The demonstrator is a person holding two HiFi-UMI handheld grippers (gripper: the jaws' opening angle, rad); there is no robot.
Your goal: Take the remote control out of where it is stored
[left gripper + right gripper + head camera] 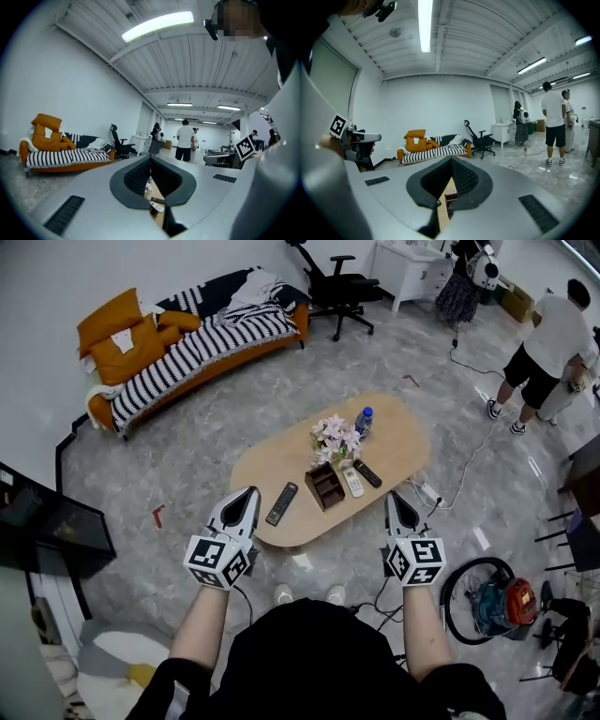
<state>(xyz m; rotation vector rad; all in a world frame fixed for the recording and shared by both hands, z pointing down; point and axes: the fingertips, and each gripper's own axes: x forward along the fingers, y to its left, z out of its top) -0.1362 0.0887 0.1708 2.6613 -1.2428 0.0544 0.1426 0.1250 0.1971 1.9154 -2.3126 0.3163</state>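
A brown wooden holder (pixel 323 486) stands in the middle of the oval wooden table (pixel 403 442). Right of it lie a white remote (pixel 352 482) and a black remote (pixel 367 473); another black remote (pixel 281 503) lies to its left. My left gripper (pixel 251 494) hovers shut and empty over the table's near left edge. My right gripper (pixel 394 497) is shut and empty at the near right edge. In the left gripper view the white remote (pixel 158 207) shows through the slit between the jaws. A corner of the holder (pixel 451 201) shows in the right gripper view.
Pink flowers (pixel 334 439) and a blue-capped bottle (pixel 363 420) stand behind the holder. An orange sofa (pixel 192 343) and an office chair (pixel 336 285) are at the back. A person (pixel 548 348) stands far right. Cables, a power strip (pixel 427 493) and a machine (pixel 502 601) lie on the floor.
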